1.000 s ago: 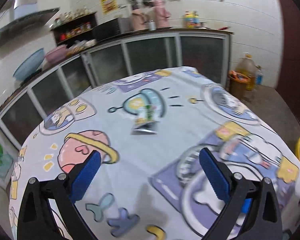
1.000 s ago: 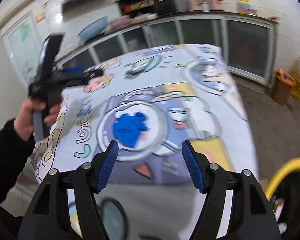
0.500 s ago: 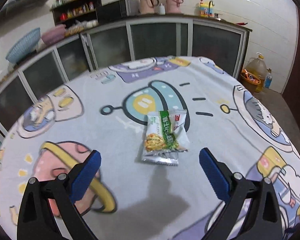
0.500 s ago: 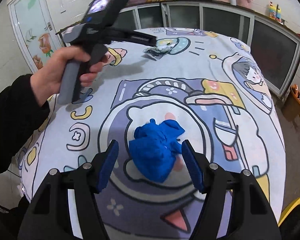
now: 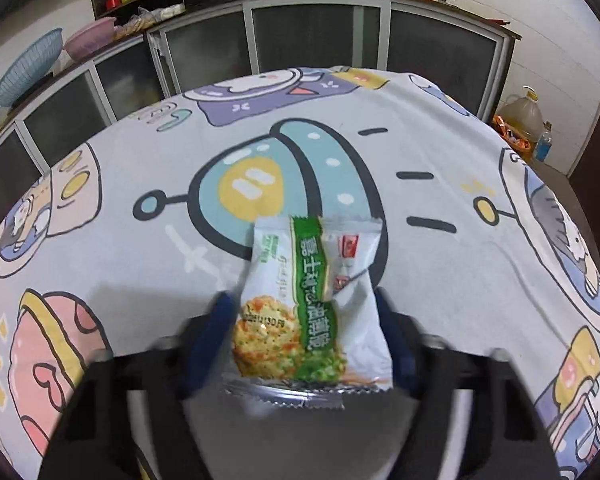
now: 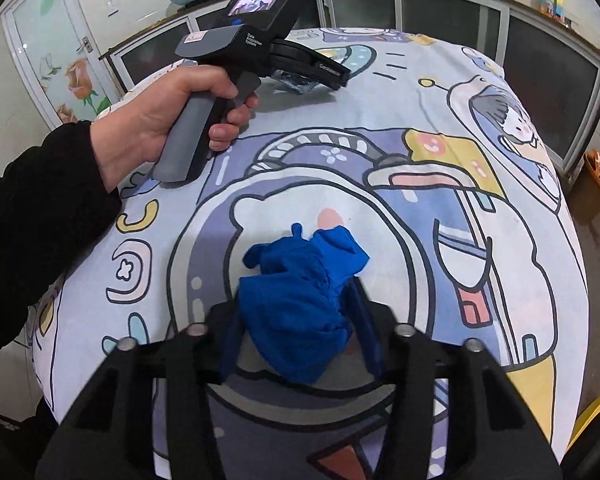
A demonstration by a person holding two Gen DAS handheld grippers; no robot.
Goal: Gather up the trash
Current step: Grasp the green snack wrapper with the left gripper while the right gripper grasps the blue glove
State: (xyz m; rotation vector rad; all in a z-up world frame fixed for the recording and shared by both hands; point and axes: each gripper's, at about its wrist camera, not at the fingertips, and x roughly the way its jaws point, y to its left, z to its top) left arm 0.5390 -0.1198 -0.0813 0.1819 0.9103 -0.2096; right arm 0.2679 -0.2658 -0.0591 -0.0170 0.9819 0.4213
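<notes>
A white and green snack wrapper [image 5: 308,304] lies on the cartoon tablecloth [image 5: 440,280]. My left gripper [image 5: 306,340] is around its near end, blue pads on both sides, blurred and closing in on it. A crumpled blue glove [image 6: 300,296] lies on the cloth in the right wrist view. My right gripper [image 6: 300,332] has its blue pads on both sides of the glove, pressing at its edges. The left gripper [image 6: 332,76] also shows in the right wrist view, held by a hand [image 6: 172,108] over the wrapper.
Kitchen cabinets [image 5: 320,36] run behind the round table. An orange bin [image 6: 598,184] and an oil jug [image 5: 520,120] stand on the floor at the right. A yellow rim [image 6: 596,420] shows at the lower right, beyond the table edge.
Both grippers have moved forward and down onto their objects. The jaws of each have narrowed from wide open to around the wrapper and the glove.
</notes>
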